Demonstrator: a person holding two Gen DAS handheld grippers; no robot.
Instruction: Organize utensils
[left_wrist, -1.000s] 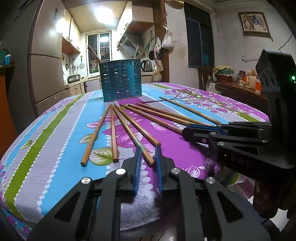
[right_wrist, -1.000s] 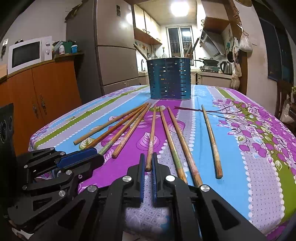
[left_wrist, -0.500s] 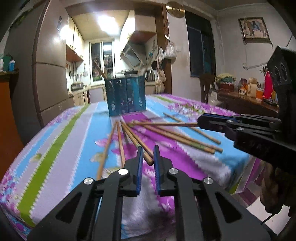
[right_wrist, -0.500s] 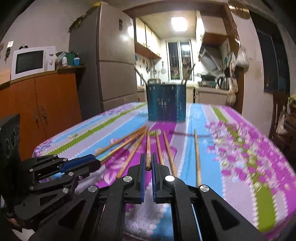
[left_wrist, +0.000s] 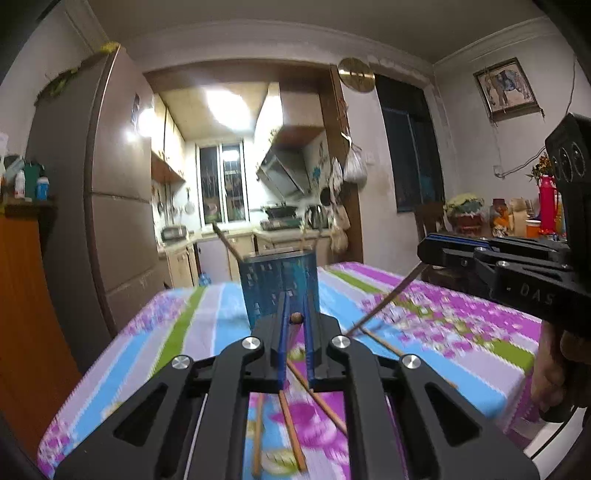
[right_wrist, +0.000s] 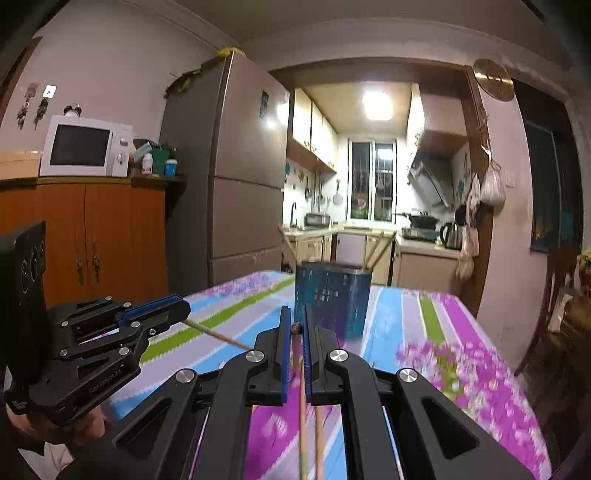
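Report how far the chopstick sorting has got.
Done: a few chopsticks already stand in the blue holder. In hand: the left hand-held gripper and right hand-held gripper each clamp one chopstick above the table. Left: several loose chopsticks lie on the tablecloth.

Both wrist views look almost level over the table (left_wrist: 110, 369) toward the kitchen, sharing the blue holder (left_wrist: 277, 291) (right_wrist: 332, 295); each glimpses the other claw.
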